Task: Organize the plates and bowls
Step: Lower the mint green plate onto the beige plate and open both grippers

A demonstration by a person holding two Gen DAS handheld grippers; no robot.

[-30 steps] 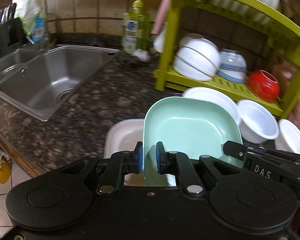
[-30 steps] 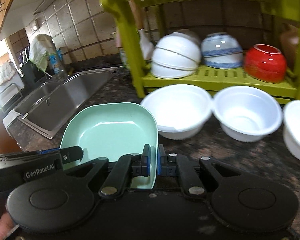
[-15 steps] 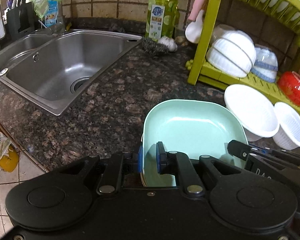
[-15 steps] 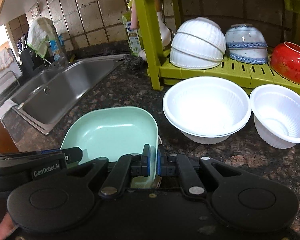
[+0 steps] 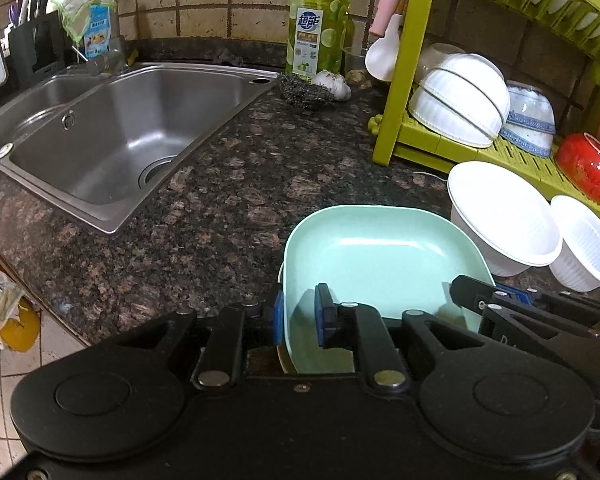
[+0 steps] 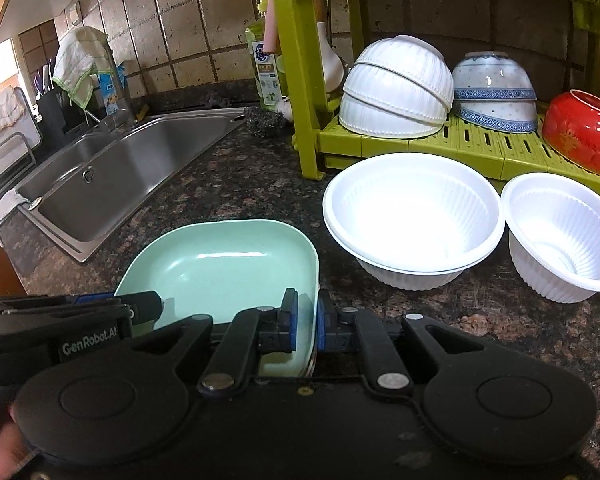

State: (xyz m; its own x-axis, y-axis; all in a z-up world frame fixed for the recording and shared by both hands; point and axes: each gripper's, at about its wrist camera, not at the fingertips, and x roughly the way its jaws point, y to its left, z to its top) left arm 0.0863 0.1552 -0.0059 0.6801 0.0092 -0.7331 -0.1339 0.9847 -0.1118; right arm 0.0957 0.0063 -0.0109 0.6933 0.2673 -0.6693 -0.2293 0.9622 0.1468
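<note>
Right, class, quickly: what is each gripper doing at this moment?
Left gripper: shut on the green plate, at its left rim.
Right gripper: shut on the same plate's right rim.

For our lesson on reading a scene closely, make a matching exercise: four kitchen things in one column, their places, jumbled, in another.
Things:
1. mint plate
2. red bowl
3. soap bottle
4. ribbed white bowl

Places:
A. on the green rack's lower shelf
B. on the counter before the rack
C. gripped by both tools
D. by the tiled wall behind the counter

Pairs: 1-C, 2-A, 3-D, 4-B
</note>
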